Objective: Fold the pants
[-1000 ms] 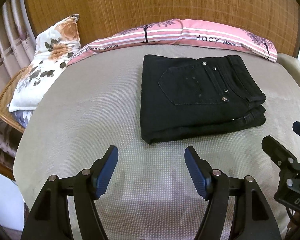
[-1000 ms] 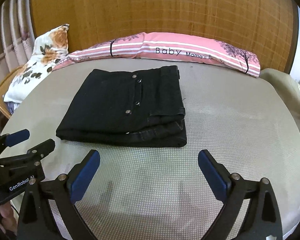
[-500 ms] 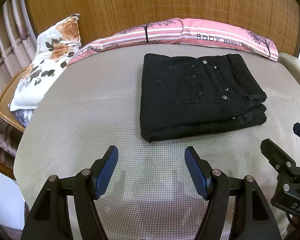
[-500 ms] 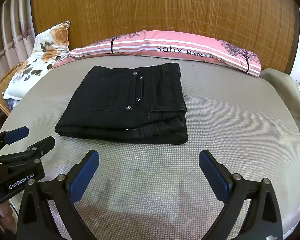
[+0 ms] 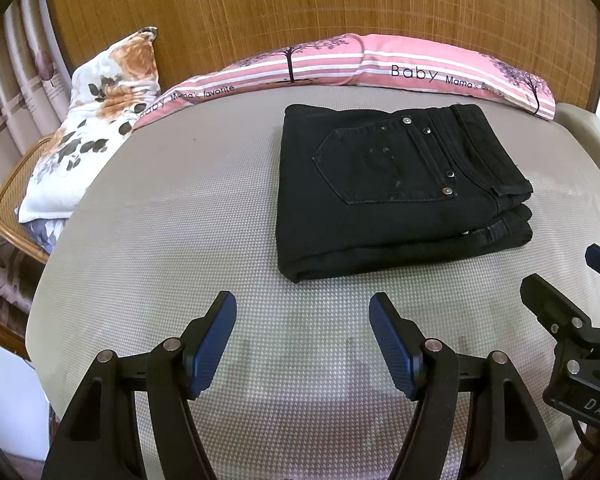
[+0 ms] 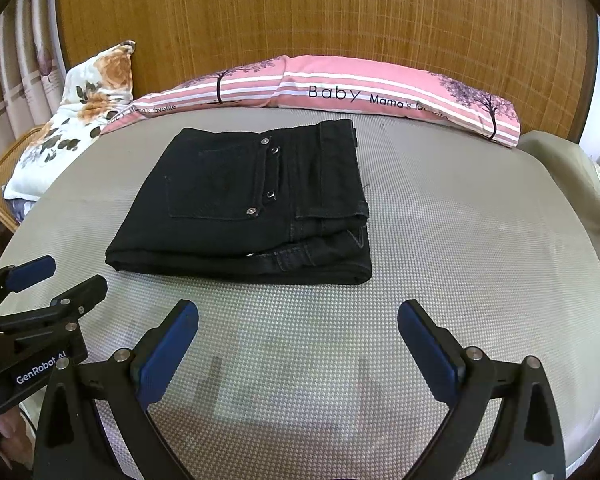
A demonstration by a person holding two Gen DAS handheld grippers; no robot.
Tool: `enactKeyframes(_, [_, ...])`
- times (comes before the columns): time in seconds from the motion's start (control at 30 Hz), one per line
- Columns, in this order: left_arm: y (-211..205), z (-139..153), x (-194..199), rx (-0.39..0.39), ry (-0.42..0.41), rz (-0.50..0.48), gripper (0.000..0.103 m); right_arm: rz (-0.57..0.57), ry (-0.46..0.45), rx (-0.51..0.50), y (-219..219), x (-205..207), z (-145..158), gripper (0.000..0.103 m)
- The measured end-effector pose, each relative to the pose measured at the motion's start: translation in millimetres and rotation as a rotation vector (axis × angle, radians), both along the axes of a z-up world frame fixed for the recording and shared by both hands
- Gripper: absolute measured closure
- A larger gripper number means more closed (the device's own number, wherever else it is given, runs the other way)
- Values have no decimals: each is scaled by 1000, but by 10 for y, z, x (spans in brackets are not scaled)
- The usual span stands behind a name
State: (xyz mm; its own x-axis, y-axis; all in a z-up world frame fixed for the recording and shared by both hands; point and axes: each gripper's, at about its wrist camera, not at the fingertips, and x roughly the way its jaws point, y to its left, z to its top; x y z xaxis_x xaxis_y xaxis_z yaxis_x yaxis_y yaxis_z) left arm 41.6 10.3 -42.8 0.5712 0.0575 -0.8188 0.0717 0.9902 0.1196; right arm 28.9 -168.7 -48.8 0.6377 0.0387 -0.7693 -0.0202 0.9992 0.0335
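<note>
The black denim pants (image 5: 396,192) lie folded into a thick rectangular stack on the grey woven mattress (image 5: 172,248), toward its far side, just short of the long pink striped pillow (image 5: 380,64) printed "Baby". A back pocket with metal rivets faces up; the layers underneath show only as stacked edges along the near and right sides, so how many folds there are is hard to say.

In the left wrist view, the left gripper (image 5: 302,320) hangs over bare mattress in front of the pants, blue pads apart, nothing between them, touching no cloth. At the right edge, the right gripper's black frame is cut off by the picture border, with only part of a label readable.

From the right wrist view, the right gripper (image 6: 298,328) is released too, jaws spread wide over the mattress, near the pants (image 6: 252,204) but clear of them. The left gripper (image 6: 48,280) pokes in at the lower left, half out of frame; a fingertip (image 6: 8,428) of the person's hand shows beneath it, dim and mostly hidden.

A white floral pillow (image 5: 96,120) leans at the far left against the woven bamboo headboard (image 5: 320,4), partly over a rattan edge that is cropped. A pale cloth (image 6: 560,168) at the right edge is too cut off to identify.
</note>
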Motion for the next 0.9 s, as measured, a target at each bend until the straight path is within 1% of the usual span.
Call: enactKeyframes(0.9, [-51,-28,-9,14,-3,-15,34,-14,22,14,-15,-11,-79,4])
